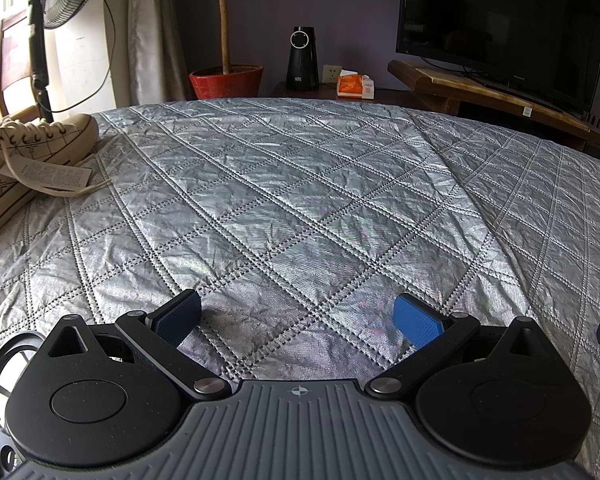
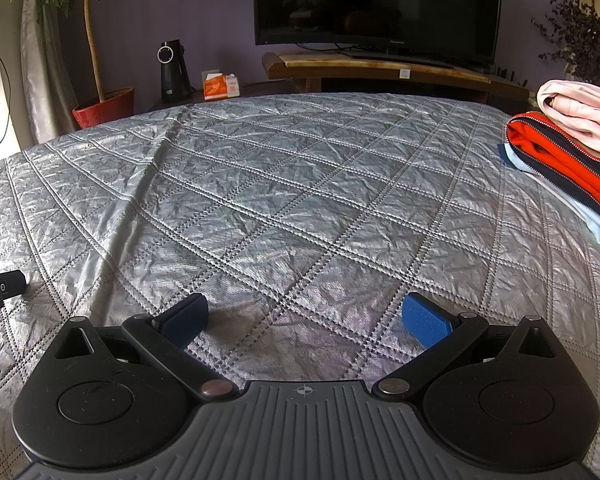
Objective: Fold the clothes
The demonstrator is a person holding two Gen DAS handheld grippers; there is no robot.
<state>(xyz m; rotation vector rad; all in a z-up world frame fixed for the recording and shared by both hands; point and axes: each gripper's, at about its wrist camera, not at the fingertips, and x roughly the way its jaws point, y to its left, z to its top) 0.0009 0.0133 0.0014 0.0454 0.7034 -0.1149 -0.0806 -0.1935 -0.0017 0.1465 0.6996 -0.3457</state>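
A stack of folded clothes lies at the right edge of the bed in the right wrist view: a pink garment (image 2: 584, 116) on top, a red and navy zip jacket (image 2: 556, 160) under it, a pale blue piece (image 2: 580, 212) at the bottom. My right gripper (image 2: 305, 318) hovers low over the silver quilted bedspread (image 2: 300, 184), open, nothing between its blue pads, well left of the stack. My left gripper (image 1: 298, 318) is also open and empty over the bedspread (image 1: 300, 200). No garment shows in the left wrist view.
A cream canvas shoe (image 1: 28, 152) with a paper tag lies on the bed's left side. Beyond the bed stand a fan (image 1: 48, 8), a red plant pot (image 1: 226, 82), a black speaker (image 1: 302, 60), an orange tissue box (image 1: 355, 86) and a TV (image 1: 500, 28) on a wooden stand. The other gripper's black edge (image 2: 0, 288) shows at left.
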